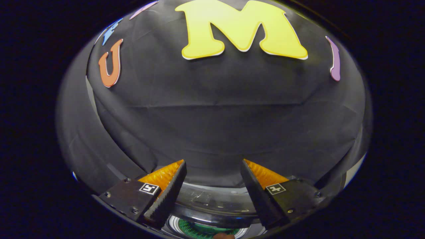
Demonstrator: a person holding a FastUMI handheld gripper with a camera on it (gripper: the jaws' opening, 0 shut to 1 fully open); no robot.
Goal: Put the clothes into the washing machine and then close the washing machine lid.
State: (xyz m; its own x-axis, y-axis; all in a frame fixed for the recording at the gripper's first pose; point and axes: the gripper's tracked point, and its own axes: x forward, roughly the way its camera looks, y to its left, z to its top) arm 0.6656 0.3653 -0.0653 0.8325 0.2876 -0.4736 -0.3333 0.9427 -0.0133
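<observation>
1. The claw (213,166) is spread wide with nothing between its fingers, held up facing the black cloth wall (219,119) of the booth.
2. The washing machine (212,212) sits below the fingers, low between them. Its clear lid (212,199) arcs just under the fingertips, and under the lid is the round drum mouth with something green (199,229) inside (probably the clothes, though too little shows to be sure).
3. A small reddish bit (224,236) lies at the near rim of the machine; what it is I cannot tell.
4. The lid's long edge runs crosswise to the fingers, and the drum mouth seems to face upward.
5. Risk: the claw points at the wall above the machine, so a blind push down could miss the lid's edge or slip off the smooth plastic.
</observation>
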